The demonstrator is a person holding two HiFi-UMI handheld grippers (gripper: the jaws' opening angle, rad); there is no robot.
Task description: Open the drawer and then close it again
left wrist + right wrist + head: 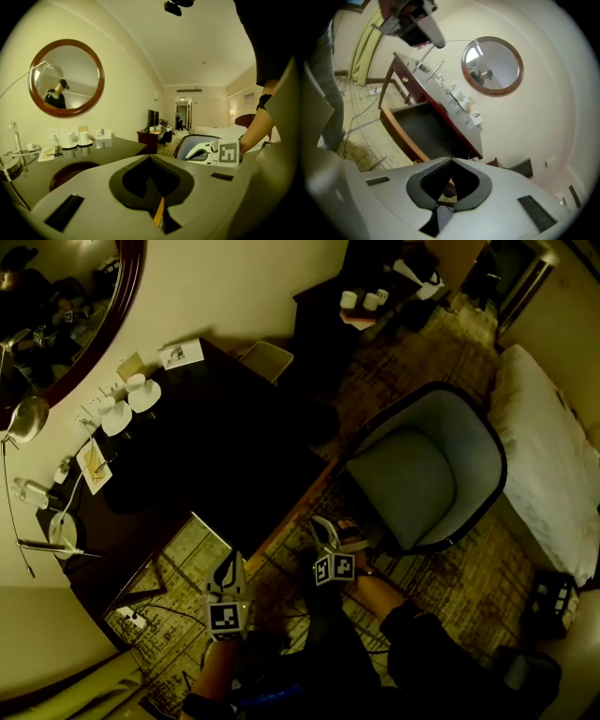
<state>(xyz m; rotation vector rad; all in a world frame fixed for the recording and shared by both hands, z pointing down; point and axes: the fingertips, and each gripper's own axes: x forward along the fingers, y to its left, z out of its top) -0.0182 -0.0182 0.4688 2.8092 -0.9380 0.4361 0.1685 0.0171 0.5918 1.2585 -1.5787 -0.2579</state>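
Note:
The dark wooden desk (pixel 187 437) stands against the wall. Its drawer (pixel 424 129) is pulled out, showing a dark inside and a light wooden front edge (pixel 291 512). My right gripper (pixel 324 531) is above and just in front of that edge, apart from it, shut with nothing between its fingers; its own view looks down on the drawer from above. My left gripper (pixel 228 570) is to its left over the carpet, also shut and empty. In the left gripper view the left gripper (pixel 150 159) points level across the desk top (pixel 98 157), with the right gripper (pixel 206 152) beside it.
A grey tub chair (pixel 427 474) stands right of the drawer, a bed (pixel 553 446) beyond it. On the desk are cups on saucers (pixel 131 401), cards and a lamp (pixel 23 418). A round mirror (pixel 89 306) hangs above. Cables (pixel 131 618) lie on the carpet under the desk.

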